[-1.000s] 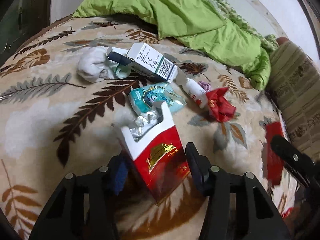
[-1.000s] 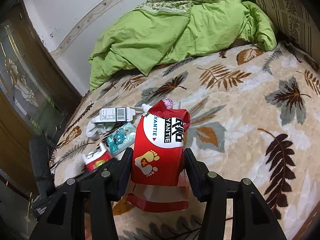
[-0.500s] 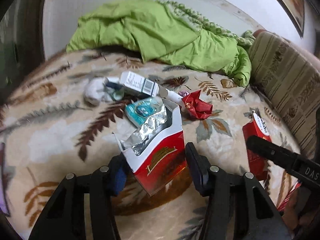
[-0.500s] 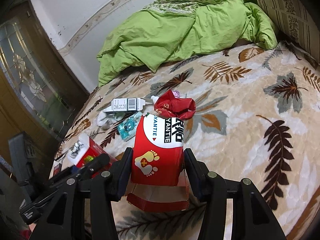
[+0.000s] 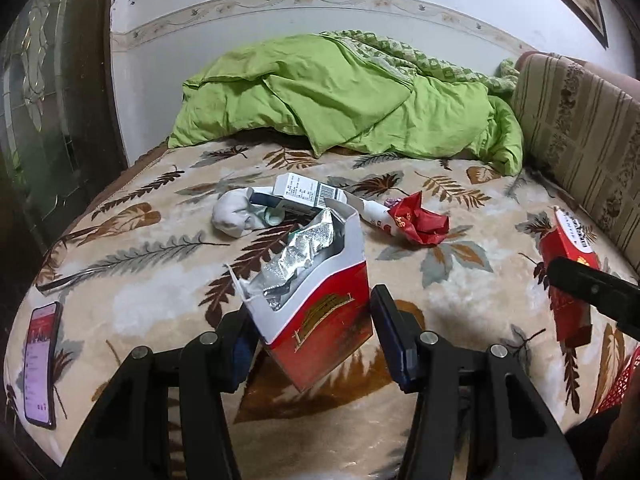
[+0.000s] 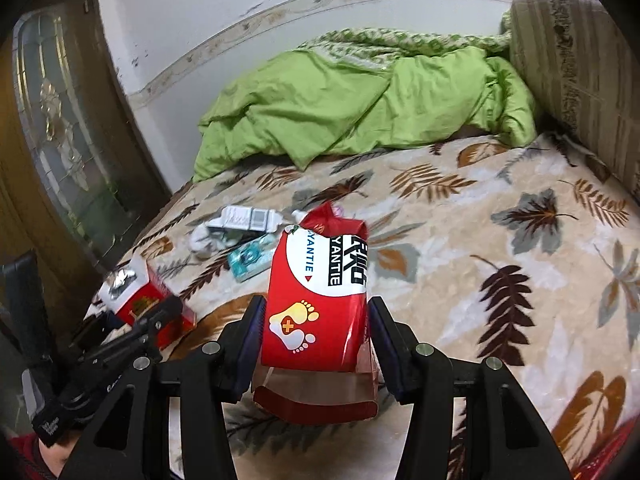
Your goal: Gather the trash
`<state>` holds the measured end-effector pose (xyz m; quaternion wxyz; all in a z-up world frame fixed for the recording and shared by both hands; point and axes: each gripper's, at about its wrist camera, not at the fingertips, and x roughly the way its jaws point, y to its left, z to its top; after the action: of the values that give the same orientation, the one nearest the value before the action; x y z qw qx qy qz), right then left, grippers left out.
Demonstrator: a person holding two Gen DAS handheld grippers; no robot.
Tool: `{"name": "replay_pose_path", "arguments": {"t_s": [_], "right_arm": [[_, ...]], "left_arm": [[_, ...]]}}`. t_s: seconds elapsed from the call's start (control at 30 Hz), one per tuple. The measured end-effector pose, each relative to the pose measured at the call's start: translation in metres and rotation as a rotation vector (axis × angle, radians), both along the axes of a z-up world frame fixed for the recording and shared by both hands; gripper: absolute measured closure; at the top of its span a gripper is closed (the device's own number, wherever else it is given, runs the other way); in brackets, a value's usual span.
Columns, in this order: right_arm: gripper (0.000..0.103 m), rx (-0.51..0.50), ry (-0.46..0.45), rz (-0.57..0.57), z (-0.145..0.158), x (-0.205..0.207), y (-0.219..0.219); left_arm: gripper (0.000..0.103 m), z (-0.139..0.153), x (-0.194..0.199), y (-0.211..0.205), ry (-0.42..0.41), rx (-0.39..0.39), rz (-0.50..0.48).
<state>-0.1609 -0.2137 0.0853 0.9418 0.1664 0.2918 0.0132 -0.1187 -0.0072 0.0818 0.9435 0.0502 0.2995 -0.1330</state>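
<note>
My left gripper (image 5: 312,332) is shut on an open red and white cigarette pack (image 5: 316,304) with crumpled foil inside, held above the bed. My right gripper (image 6: 318,336) is shut on a red foot-patch box (image 6: 320,296), also lifted; that box shows at the right of the left wrist view (image 5: 568,276). On the leaf-print blanket lie a white carton with a barcode (image 5: 308,194), a white sock (image 5: 234,218), a small tube (image 5: 372,214), a crumpled red wrapper (image 5: 420,224) and a teal packet (image 6: 250,260).
A green duvet (image 5: 340,96) is heaped at the far end of the bed. A striped cushion (image 5: 580,128) stands at the right. A phone (image 5: 40,360) lies at the bed's near left edge. A red mesh basket (image 5: 616,384) shows at the lower right.
Both grippers have lifted and pulled back from the trash pile with their boxes held. The view now takes in the wall and the phone.
</note>
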Motion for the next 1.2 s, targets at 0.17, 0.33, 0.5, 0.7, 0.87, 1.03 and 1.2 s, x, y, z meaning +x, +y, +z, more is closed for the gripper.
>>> {"name": "replay_pose_path", "arguments": {"t_s": [0.17,0.33,0.5,0.7,0.87,1.03,1.2], "right_arm": [[0.048,-0.032,0.019,-0.007,-0.002,0.006,0.004],[0.048,-0.075,0.024,0.014,-0.003,0.007,0.015],[0.048,-0.062,0.034,0.013,-0.005,0.010,0.014],[0.048,-0.058,0.040,0.019,-0.006,0.012,0.015],[0.048,-0.051,0.041,0.021,-0.006,0.013,0.014],[0.048,-0.047,0.039,0.020,-0.006,0.012,0.014],[0.048,-0.046,0.037,0.020,-0.006,0.012,0.014]], "left_arm": [[0.050,-0.001,-0.003,-0.004,-0.016,0.016,-0.012],[0.050,-0.002,-0.002,-0.005,-0.011,0.018,-0.016],[0.050,-0.002,-0.002,-0.006,-0.007,0.017,-0.016],[0.050,-0.006,-0.001,-0.011,0.002,0.013,-0.025],[0.050,-0.005,0.000,-0.009,0.001,0.014,-0.025],[0.050,-0.005,0.000,-0.009,0.000,0.015,-0.027],[0.050,-0.005,0.000,-0.010,0.001,0.014,-0.027]]}}
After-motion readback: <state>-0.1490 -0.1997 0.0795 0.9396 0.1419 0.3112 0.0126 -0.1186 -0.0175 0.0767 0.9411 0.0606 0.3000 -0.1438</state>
